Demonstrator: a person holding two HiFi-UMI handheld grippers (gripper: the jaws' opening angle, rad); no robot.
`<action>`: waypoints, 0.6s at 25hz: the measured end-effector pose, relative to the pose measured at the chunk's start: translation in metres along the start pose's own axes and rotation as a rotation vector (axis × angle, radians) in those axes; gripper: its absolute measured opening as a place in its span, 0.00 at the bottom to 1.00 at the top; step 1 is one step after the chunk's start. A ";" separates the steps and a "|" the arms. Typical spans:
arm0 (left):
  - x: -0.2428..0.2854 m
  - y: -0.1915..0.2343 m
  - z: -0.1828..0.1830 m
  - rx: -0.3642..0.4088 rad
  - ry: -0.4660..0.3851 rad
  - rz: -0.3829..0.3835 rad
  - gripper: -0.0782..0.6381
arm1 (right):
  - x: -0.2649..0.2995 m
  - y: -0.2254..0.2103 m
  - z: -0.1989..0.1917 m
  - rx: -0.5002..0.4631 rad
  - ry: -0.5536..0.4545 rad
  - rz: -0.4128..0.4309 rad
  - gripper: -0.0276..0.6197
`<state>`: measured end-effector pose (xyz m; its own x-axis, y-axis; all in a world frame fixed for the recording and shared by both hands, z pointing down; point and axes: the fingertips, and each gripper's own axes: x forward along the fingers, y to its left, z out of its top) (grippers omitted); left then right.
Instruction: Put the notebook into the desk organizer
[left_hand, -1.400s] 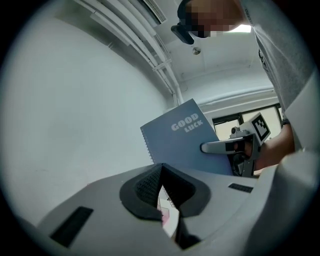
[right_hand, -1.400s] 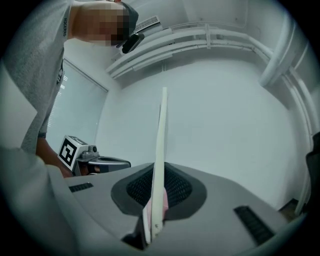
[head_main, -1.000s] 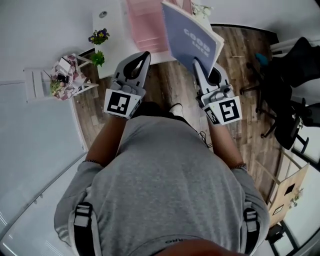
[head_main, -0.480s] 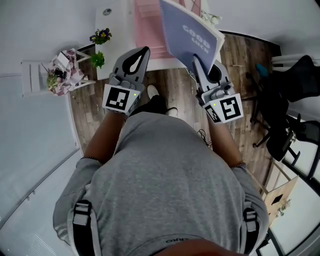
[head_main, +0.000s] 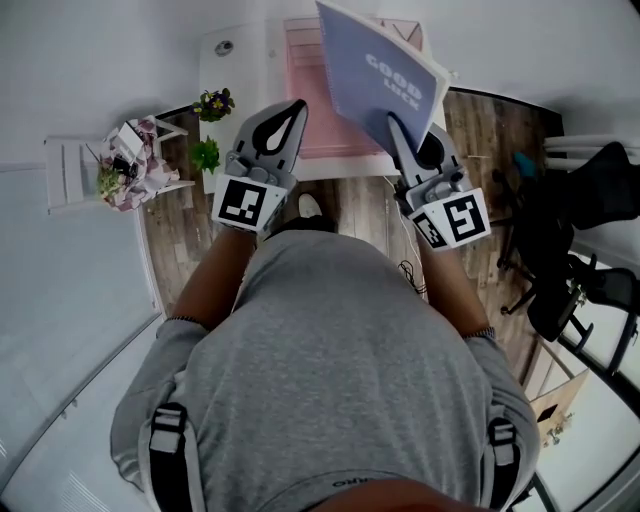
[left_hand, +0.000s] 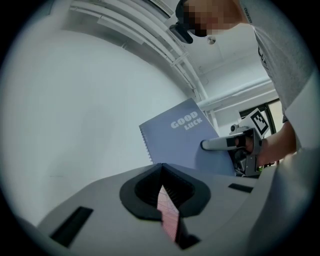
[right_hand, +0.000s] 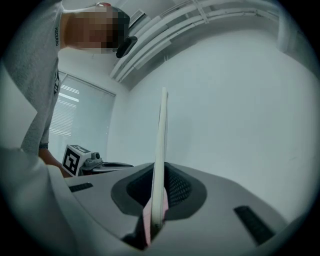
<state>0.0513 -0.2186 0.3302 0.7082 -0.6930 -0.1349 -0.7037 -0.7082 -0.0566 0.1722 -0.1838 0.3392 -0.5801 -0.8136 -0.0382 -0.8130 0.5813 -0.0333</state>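
Two grippers reach out ahead of the person's grey shirt in the head view. The left gripper (head_main: 297, 105) has its jaws drawn together at the tips with nothing in them. The right gripper (head_main: 392, 120) is clamped on the lower edge of the blue-grey notebook (head_main: 375, 75), which stands raised and tilted (its cover reads "GOOD LUCK") above the pink desk organizer (head_main: 320, 125) on the white desk (head_main: 240, 60). The notebook is above the organizer, not in it. A small potted plant (head_main: 213, 103) stands at the desk's left edge, and a black chair (head_main: 580, 220) is off to the right. In the left gripper view, that gripper's tips (left_hand: 161, 165) meet, and a sliver of the pink organizer (left_hand: 169, 220) shows through the gap below them. Beyond, the notebook (left_hand: 175, 135) hangs in the right gripper (left_hand: 205, 145). In the right gripper view, the jaws (right_hand: 159, 167) pinch the notebook (right_hand: 161, 130), seen edge-on as a thin pale upright strip. The left gripper (right_hand: 127, 164) lies level beside it.
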 end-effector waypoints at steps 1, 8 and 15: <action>0.003 0.006 -0.001 0.000 0.000 -0.001 0.13 | 0.007 -0.002 0.000 0.004 0.000 0.002 0.10; 0.022 0.034 -0.013 0.006 0.019 -0.014 0.13 | 0.042 -0.016 -0.005 0.070 0.014 0.031 0.10; 0.038 0.051 -0.019 -0.009 0.023 0.046 0.13 | 0.062 -0.033 -0.008 0.198 0.059 0.113 0.10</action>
<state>0.0433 -0.2840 0.3404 0.6761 -0.7279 -0.1140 -0.7353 -0.6764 -0.0415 0.1626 -0.2537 0.3459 -0.6737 -0.7390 0.0050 -0.7204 0.6552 -0.2275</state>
